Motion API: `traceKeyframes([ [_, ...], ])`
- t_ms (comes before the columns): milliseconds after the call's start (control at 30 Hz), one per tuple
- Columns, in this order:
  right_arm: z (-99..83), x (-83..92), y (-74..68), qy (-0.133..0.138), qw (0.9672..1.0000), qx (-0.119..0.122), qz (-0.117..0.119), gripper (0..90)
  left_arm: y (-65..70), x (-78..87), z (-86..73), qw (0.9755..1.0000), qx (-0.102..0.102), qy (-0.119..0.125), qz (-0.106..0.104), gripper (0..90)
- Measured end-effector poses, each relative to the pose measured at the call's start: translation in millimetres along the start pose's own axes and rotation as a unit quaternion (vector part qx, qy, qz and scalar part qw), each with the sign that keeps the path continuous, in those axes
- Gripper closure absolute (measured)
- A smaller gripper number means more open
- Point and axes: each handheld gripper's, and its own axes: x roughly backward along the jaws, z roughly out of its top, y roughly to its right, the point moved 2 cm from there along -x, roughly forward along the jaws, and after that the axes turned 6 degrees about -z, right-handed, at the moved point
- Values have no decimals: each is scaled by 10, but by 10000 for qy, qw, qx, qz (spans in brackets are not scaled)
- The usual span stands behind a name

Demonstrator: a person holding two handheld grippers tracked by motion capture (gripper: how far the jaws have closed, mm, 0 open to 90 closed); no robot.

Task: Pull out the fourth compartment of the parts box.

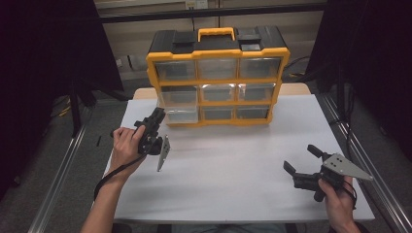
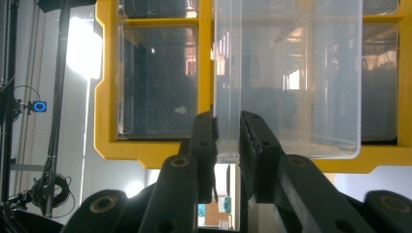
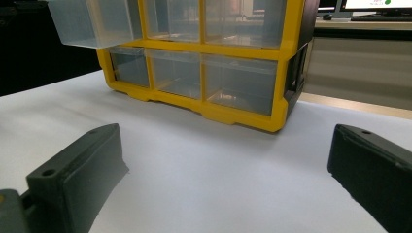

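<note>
Drawer [image 2: 286, 77] half out of cabinet [image 1: 217, 77], my left claw [image 2: 227, 141] clamped on its lip; right claw [image 3: 228, 179] apart. Next: straight pull.

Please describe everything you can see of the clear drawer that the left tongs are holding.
The clear drawer looks like see-through plastic and seems empty. It is pulled partly out of the yellow and black organizer, in the left column, and sticks out toward the person. The left tongs are closed on its front wall, one pad on each side. Nothing else touches it.
</note>
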Motion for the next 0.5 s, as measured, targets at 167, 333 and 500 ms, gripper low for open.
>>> traceKeyframes([
  [167, -3, 4, 5, 0, 10000, -5, -6, 0, -16, -13, -46, 9994, 336, 114, 33, 607],
  [333, -6, 2, 0, -24, 10000, -7, -30, 0, -19, -16, -98, 9983, 579, 20, 69, 454],
  [500, -12, 5, 14, -35, 10000, -14, -32, 0, -48, -34, -124, 9957, 923, -4, 85, 280],
])
